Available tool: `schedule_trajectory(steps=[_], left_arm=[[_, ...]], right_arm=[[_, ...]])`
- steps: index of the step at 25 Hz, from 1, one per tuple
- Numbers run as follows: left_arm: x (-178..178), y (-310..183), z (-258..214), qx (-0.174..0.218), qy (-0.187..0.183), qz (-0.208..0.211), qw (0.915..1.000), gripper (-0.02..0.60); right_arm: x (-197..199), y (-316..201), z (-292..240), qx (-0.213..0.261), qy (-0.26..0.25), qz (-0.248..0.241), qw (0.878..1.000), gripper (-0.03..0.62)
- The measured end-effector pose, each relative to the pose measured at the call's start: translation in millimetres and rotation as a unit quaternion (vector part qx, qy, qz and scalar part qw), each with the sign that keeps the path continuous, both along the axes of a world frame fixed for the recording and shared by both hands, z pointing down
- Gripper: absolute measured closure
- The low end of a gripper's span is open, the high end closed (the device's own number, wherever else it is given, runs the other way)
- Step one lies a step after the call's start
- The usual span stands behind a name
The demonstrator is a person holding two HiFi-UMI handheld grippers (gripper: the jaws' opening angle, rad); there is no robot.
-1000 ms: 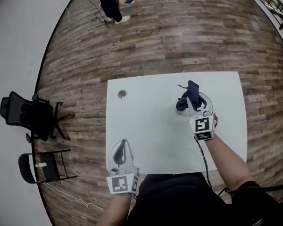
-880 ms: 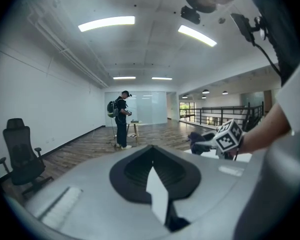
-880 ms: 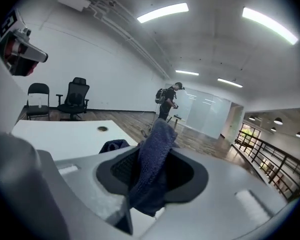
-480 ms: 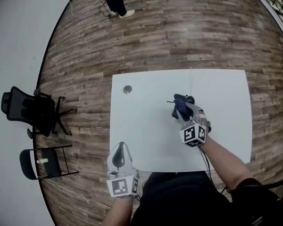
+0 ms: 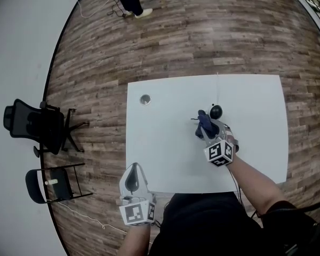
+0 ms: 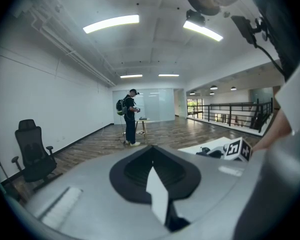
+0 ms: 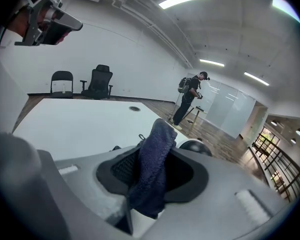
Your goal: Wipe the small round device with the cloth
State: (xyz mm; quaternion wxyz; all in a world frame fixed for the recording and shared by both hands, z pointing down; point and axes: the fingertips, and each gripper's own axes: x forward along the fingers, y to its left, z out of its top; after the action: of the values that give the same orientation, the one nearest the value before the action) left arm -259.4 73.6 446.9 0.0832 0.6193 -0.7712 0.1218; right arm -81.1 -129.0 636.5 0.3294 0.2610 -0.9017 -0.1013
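**A:** Start with what's closest to you. What have you got?

**B:** Nearest me, my left gripper (image 5: 134, 179) hangs over the near edge of the white table (image 5: 165, 148). Its jaws are pressed together with nothing between them. Further out, my right gripper (image 5: 208, 132) is clamped on the dark blue cloth (image 7: 152, 166). The cloth is bunched up between the jaws, with a fold standing up past the tips.

**A:** And the thing you're meant to wipe?

**B:** The small round device (image 5: 216, 111) sits on the table just beyond the cloth, on its far right side. From the right gripper view it peeks out behind the fold. I can't tell whether the cloth touches it.

**A:** How do you expect the two to handle?

**B:** The cloth is soft and floppy, so only the part right at the jaws will press with any firmness. I'd lead with that part rather than the loose tail. The device looks smooth, domed and probably light. On this slick tabletop I'd guess it skids away under a sideways stroke. If it does, I'd steady it with the left gripper low on its sides, where the dome is widest, and not pinch the top.

**A:** Anything further off?

**B:** There's a round grommet (image 5: 145, 100) in the table's far left part. Past that, out on the wooden floor (image 5: 202, 31), are an office chair (image 5: 34, 126) and a folding chair (image 5: 48, 184). A person (image 6: 130, 115) is standing far across the room.
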Motion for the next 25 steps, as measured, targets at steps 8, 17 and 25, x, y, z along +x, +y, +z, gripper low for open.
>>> schedule_trajectory(steps=[8, 17, 25], left_arm=[[-2.3, 2.4, 3.3, -0.011, 0.0, 0.007, 0.9999, 0.575], [2.8, -25.2, 8.0, 0.0, 0.019, 0.049, 0.9986, 0.575], [36.5, -76.0, 0.5, 0.062, 0.038, 0.135, 0.9881, 0.575]], right_arm=[[8.2, 4.0, 29.8, -0.072, -0.003, 0.042, 0.997, 0.459], [36.9, 11.8, 20.7, -0.11, -0.016, 0.09, 0.99, 0.459], [82.0, 15.1, -107.0, 0.032, -0.125, 0.133, 0.983, 0.459]])
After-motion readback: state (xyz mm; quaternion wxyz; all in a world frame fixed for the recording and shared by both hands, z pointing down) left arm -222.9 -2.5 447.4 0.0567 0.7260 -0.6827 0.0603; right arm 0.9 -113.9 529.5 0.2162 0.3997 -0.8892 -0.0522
